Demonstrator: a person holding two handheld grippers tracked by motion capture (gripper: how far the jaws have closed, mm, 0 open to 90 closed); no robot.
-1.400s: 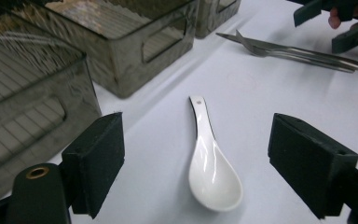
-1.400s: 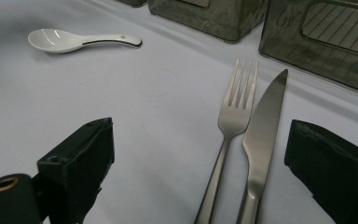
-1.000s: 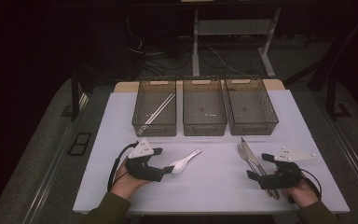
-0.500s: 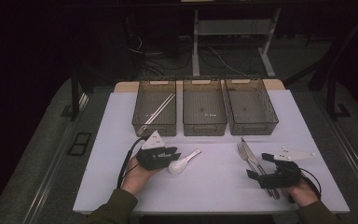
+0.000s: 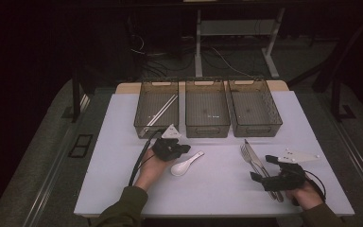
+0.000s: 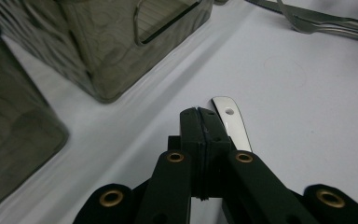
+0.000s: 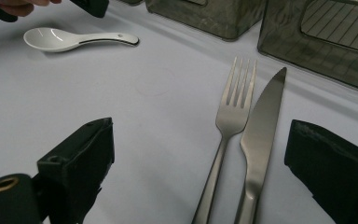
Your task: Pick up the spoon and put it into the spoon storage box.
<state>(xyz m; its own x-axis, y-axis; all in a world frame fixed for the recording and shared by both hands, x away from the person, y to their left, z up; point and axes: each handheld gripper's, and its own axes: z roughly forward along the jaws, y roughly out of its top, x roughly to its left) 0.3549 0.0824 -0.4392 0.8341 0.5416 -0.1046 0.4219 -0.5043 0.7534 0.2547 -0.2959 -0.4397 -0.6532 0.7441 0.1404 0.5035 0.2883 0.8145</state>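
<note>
Table (image 5: 123,142) carries three dark bins (image 5: 207,113) in a row along its far edge, the left one with chopsticks (image 5: 163,109), likely for sorting cutlery. Left claw (image 5: 185,148), near the middle, has just been closing; its jaws meet beside the one white spoon's (image 5: 185,164) handle, gripping nothing. Right claw (image 5: 260,169), near the right front corner, gapes around one fork (image 7: 230,116) and one knife (image 7: 261,126), ready to pinch.

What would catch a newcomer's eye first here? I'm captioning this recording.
Three smoky plastic bins line the table's far edge, the leftmost holding chopsticks. Mid-table, the shut left gripper sits by a white ceramic spoon; the open right gripper straddles a steel fork and knife.
</note>
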